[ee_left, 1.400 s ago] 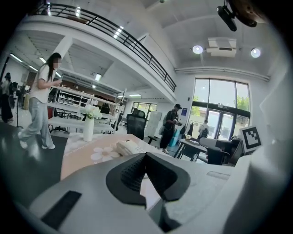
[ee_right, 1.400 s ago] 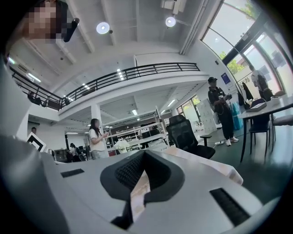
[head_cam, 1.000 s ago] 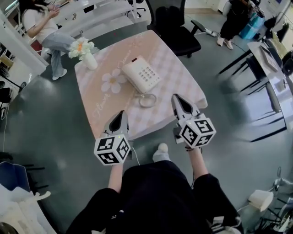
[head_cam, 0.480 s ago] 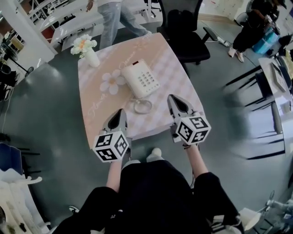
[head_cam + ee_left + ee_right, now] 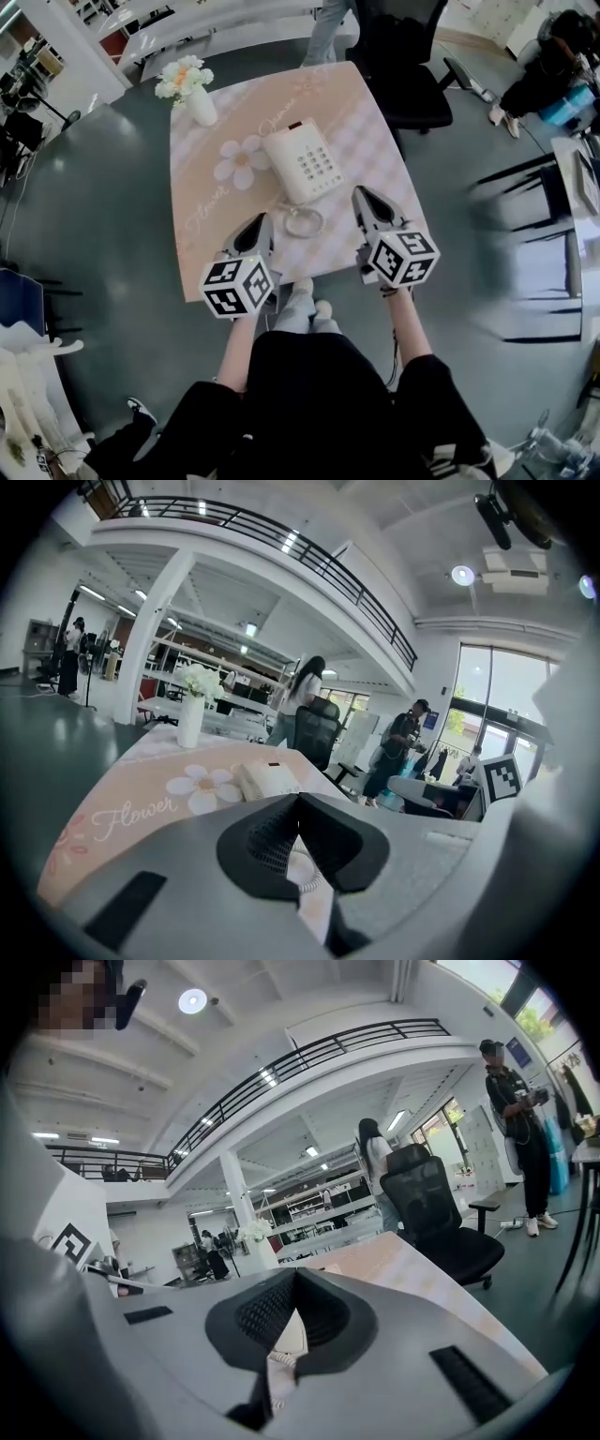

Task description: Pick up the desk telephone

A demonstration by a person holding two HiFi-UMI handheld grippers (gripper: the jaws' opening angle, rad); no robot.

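Note:
A white desk telephone [image 5: 302,161] with its handset on the left lies in the middle of the pink checked table [image 5: 380,159]; its coiled cord [image 5: 303,221] loops toward the near edge. My left gripper [image 5: 263,221] hovers over the table's near edge, left of the cord, shut and empty. My right gripper [image 5: 361,194] is right of the cord, level with the phone's near corner, also shut with nothing held. In the left gripper view the telephone [image 5: 267,778] sits just beyond the closed gripper [image 5: 298,803]. The right gripper [image 5: 295,1279] shows only a sliver of white cord past its jaws.
A white vase of flowers [image 5: 192,84] stands at the table's far left corner. A black office chair [image 5: 403,66] is behind the table's far right side. Dark desks [image 5: 562,187] stand to the right. A person's legs [image 5: 328,23] show beyond the table.
Both grippers have moved forward and lower, from in front of the table edge to over it, either side of the cord. A person behind the table has walked to the right.

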